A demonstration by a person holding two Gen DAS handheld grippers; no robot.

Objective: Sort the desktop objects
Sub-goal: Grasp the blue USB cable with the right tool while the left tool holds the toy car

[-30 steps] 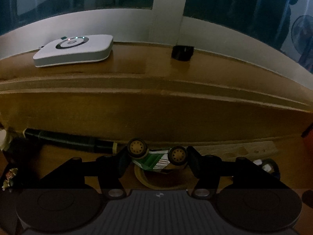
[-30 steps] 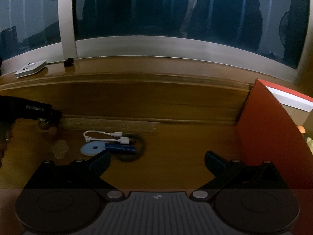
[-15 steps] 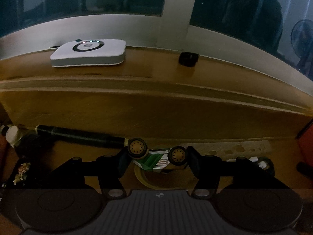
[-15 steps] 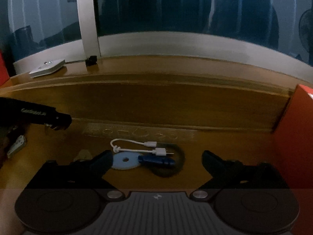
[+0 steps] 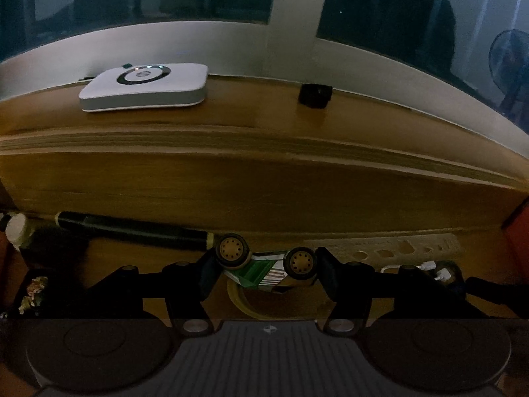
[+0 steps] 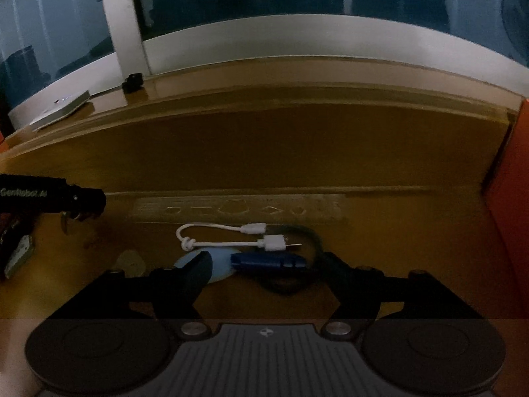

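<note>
So a toy car (image 5: 267,266) is clamped wheels-up in the left gripper (image 5: 266,264), carried above the desk (image 5: 264,198). Meanwhile the right gripper (image 6: 264,264) is spread wide around a blue USB stick (image 6: 267,260) beside a white cable (image 6: 228,236); probably a mid-sort carry, and a drop spot is needed that isn't seen yet.

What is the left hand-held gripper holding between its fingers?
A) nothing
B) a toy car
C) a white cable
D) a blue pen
B: the left hand-held gripper is shut on a toy car, its yellow wheels and green-and-white body showing between the fingers.
</note>
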